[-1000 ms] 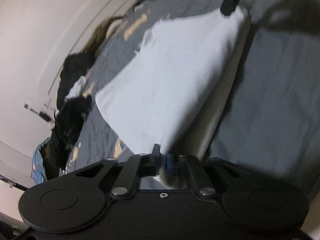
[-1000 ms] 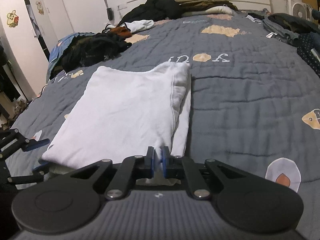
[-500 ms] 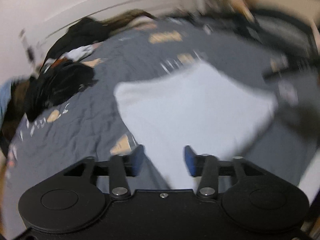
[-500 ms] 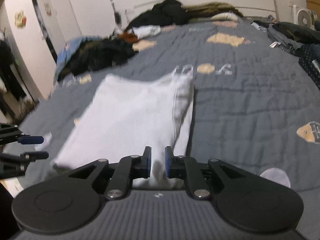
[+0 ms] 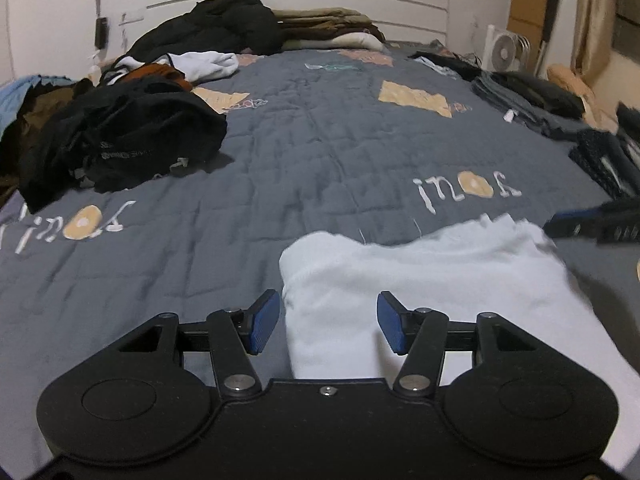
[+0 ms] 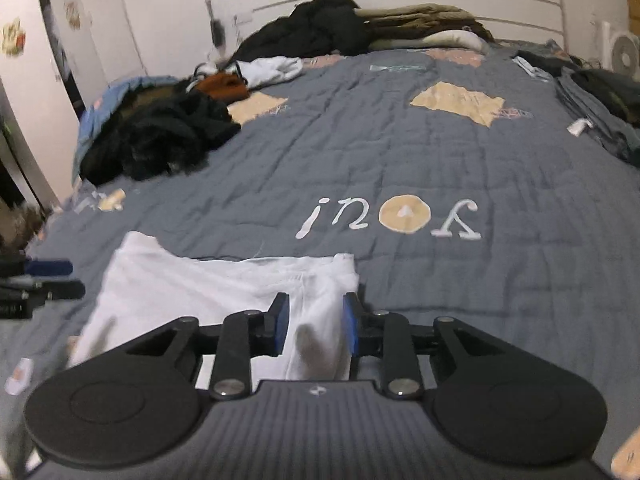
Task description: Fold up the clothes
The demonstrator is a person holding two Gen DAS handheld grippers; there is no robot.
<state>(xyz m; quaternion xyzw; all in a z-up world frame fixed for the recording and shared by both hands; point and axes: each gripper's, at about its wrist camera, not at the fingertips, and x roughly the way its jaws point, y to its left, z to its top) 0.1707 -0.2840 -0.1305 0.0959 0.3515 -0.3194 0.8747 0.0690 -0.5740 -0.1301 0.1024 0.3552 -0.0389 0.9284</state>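
A folded white garment (image 5: 420, 280) lies flat on the grey quilted bed; it also shows in the right wrist view (image 6: 224, 292). My left gripper (image 5: 326, 322) is open, its blue pads apart over the garment's near left corner. My right gripper (image 6: 315, 322) is open over the garment's near right edge, with a fold of white cloth between the pads but not clamped. The right gripper's fingers show at the right edge of the left wrist view (image 5: 592, 222). The left gripper's fingers show at the left edge of the right wrist view (image 6: 44, 280).
A pile of black clothes (image 5: 120, 140) lies at the left of the bed (image 5: 320, 152). More dark and tan clothes (image 5: 248, 24) are heaped by the headboard. Folded dark garments (image 5: 532, 100) line the right side. A fan (image 5: 502, 52) stands beyond.
Both grippers have let go of the white garment and opened. The left gripper swung round to face the headboard. The garment now lies folded flat on the bed.
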